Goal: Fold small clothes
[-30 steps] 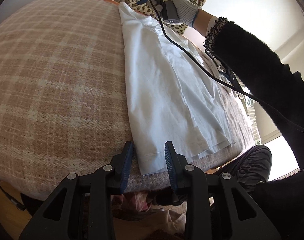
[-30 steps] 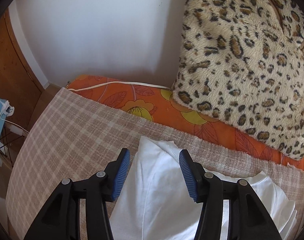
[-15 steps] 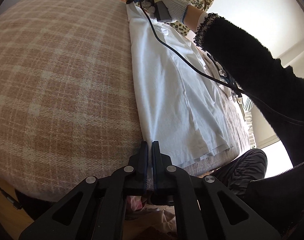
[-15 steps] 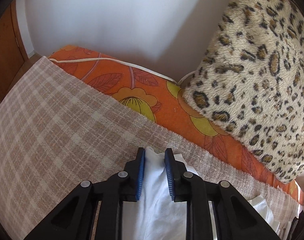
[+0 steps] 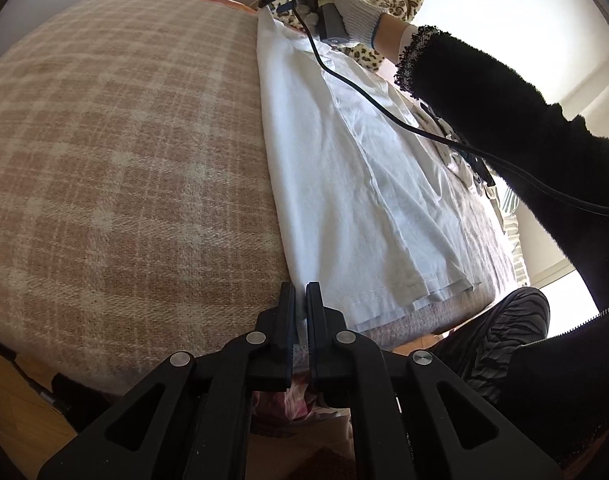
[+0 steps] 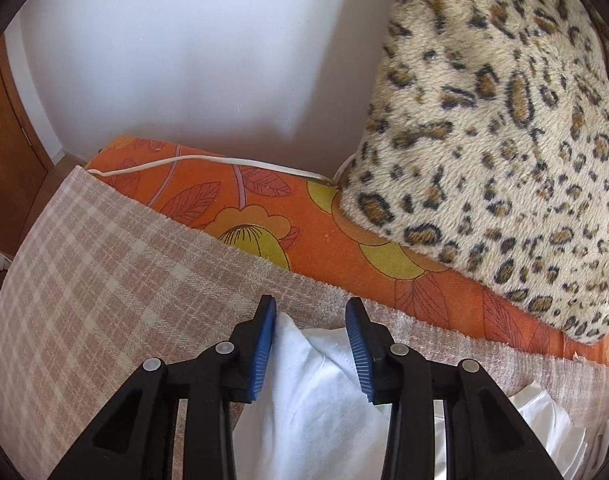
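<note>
A white shirt [image 5: 344, 184] lies lengthwise on the checked blanket [image 5: 124, 140], folded into a long strip. My left gripper [image 5: 300, 304] pinches the near left corner of its hem; the jaws are almost together, just starting to open, with fabric between them. At the far end a gloved hand [image 5: 344, 4] holds my right gripper over the shirt's shoulder. In the right wrist view the right gripper [image 6: 309, 320] is opening. The shirt's [image 6: 316, 392] shoulder corner lies loose between its blue pads [image 6: 262, 344].
A leopard-print cushion [image 6: 504, 120] and an orange floral sheet [image 6: 304, 216] border the blanket's [image 6: 104, 280] far edge. A black cable [image 5: 384, 108] hangs over the shirt below a black sleeve [image 5: 504, 120]. More clothes [image 5: 464, 160] lie to the right.
My left jaws went from wide apart to pinched on the hem corner. The right jaws closed on the shoulder corner, then spread again, and that gripper moved nearer the blanket's far edge.
</note>
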Demonstrator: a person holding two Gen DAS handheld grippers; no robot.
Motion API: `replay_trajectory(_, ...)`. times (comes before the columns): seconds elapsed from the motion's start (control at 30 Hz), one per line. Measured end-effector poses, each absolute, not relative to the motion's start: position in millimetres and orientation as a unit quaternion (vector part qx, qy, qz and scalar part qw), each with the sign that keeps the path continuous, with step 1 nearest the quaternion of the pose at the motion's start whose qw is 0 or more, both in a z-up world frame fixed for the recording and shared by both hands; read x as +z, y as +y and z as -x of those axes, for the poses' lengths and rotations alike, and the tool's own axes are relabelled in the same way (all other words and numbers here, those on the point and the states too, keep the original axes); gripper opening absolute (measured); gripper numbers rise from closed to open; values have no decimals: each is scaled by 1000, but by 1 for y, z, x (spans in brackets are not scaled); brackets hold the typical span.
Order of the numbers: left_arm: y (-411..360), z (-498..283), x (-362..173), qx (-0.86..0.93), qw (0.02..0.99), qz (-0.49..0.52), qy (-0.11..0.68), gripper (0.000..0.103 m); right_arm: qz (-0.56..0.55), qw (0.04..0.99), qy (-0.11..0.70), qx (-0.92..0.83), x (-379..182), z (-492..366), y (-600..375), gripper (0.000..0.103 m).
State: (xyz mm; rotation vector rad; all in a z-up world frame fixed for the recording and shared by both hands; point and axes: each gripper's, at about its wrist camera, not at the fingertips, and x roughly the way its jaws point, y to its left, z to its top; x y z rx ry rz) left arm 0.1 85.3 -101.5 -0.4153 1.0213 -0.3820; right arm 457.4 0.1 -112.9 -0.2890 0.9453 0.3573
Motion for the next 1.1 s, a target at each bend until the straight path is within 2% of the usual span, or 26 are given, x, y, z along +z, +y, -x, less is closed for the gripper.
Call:
replay_trajectory(0.07, 89, 1, -94, -169, 848, 182, 468, 13, 122, 869, 444, 180, -95, -450, -16, 42)
replay_trajectory(0.17, 93, 2, -85, -159, 862, 175, 449, 14, 100, 880, 427, 182, -64, -432, -44, 53)
replay_trajectory(0.33, 88, 0, -70, -153, 879, 156, 423, 30, 67, 893, 402, 190, -19, -393, -94, 54)
replay_trajectory(0.47, 74, -3, -61, -158, 891, 125, 407, 30, 70, 897, 392, 193, 1, -369, -119, 54)
replay_trajectory(0.77, 54, -21, -43, -172, 902, 96, 383, 30, 20, 886, 427, 177, -30, -335, -177, 54)
replay_trajectory(1.1, -4, -31, -32, -238, 897, 63, 368, 30, -46, 892, 408, 187, -20, -259, -283, 55)
